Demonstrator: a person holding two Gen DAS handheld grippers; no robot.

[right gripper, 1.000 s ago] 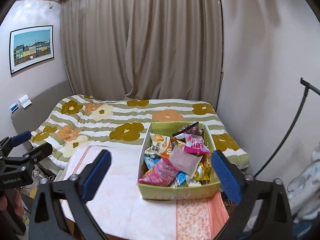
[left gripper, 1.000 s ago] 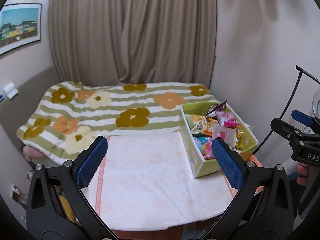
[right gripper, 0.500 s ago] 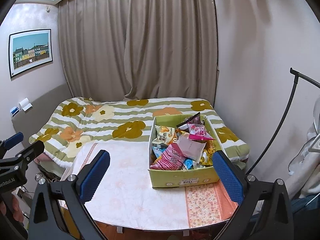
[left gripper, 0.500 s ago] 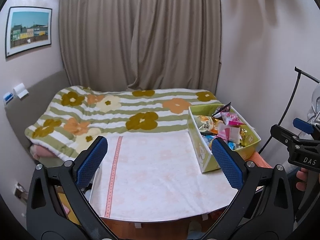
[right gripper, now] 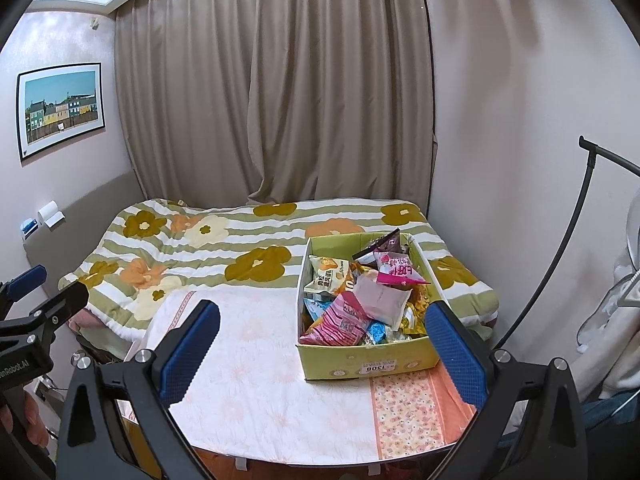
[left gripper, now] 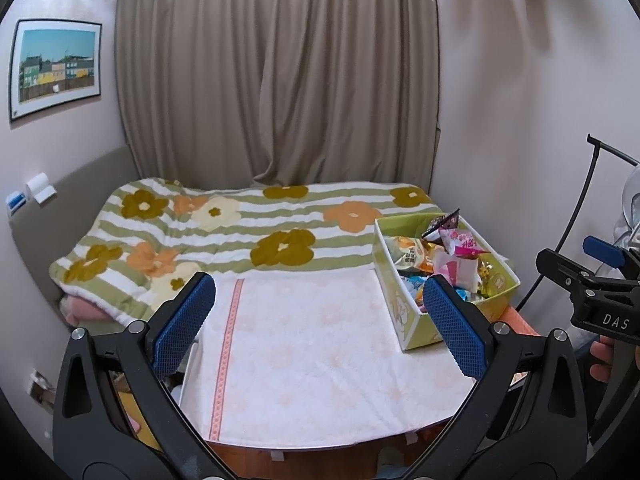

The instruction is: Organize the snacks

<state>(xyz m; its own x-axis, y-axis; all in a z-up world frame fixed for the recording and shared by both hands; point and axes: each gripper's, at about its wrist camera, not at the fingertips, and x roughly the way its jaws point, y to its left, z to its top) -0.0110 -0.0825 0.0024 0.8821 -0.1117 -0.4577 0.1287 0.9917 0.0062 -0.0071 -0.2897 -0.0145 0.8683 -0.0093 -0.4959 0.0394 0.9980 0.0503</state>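
A green cardboard box (right gripper: 360, 358) full of snack packets stands on the right side of the table; it also shows in the left wrist view (left gripper: 412, 320). Inside lie a pink striped packet (right gripper: 340, 322), a pale pink pouch (right gripper: 380, 300), a yellow chip bag (right gripper: 328, 276) and a dark packet (right gripper: 382, 245). My left gripper (left gripper: 320, 328) is open and empty above the table's front left. My right gripper (right gripper: 322, 354) is open and empty in front of the box, with its right finger by the box's front right corner.
The table wears a white floral cloth (left gripper: 312, 344) with an orange patterned strip (right gripper: 408, 412) at the right. Behind it is a bed with a flowered striped quilt (left gripper: 224, 236). A black rack pole (right gripper: 560, 248) stands at the right.
Both grippers have pulled back and risen, so the table and the box look smaller and farther away. Both stay open and empty.
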